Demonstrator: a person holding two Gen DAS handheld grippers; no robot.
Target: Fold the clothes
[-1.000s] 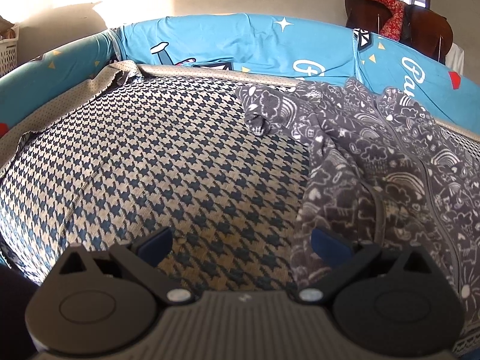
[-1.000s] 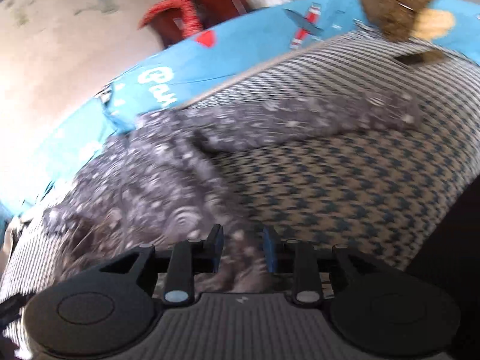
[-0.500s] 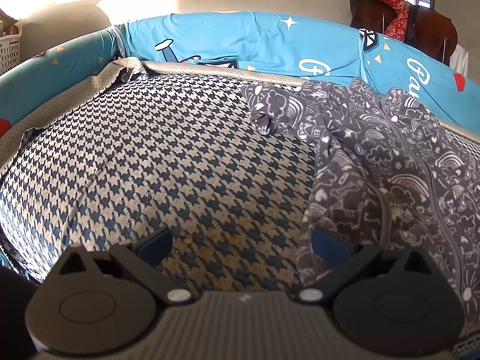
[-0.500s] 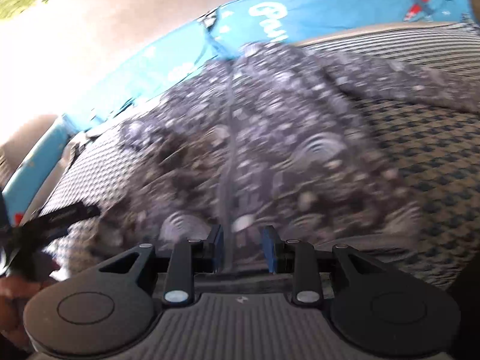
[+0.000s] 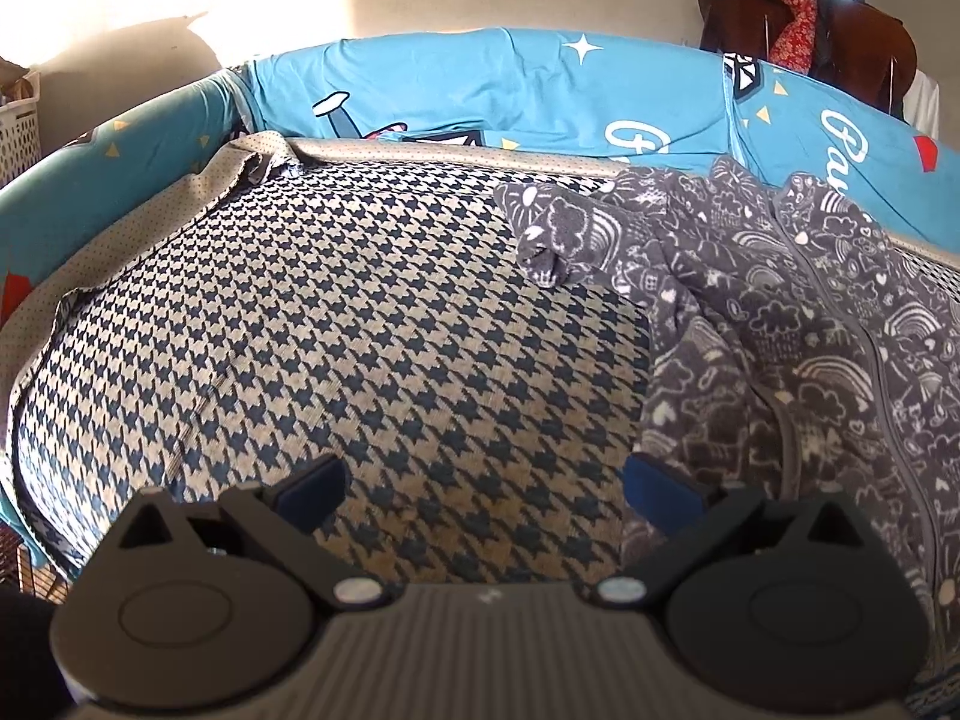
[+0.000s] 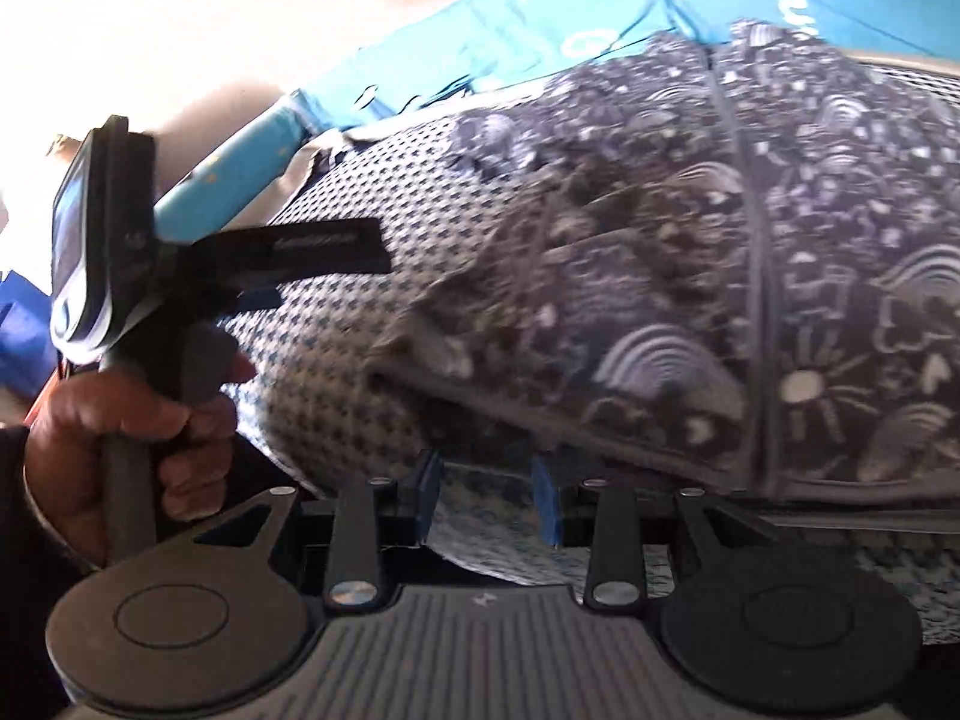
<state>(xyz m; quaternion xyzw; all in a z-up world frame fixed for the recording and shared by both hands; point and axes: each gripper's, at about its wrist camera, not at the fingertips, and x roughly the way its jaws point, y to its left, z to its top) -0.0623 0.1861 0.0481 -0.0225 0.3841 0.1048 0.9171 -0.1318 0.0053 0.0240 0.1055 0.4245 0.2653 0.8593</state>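
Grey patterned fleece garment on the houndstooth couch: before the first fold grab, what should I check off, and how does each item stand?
1. Grey patterned fleece garment lying on the houndstooth seat cover: ok.
2. Garment spread flat: not ok, its sleeve is bunched.
3. Left gripper open and empty: ok.
4. Right gripper at the garment's bottom hem: ok, jaws part open, nothing between them.
5. Zip closed all the way: cannot tell.
6. Bare seat for folding: ok, to the garment's left.
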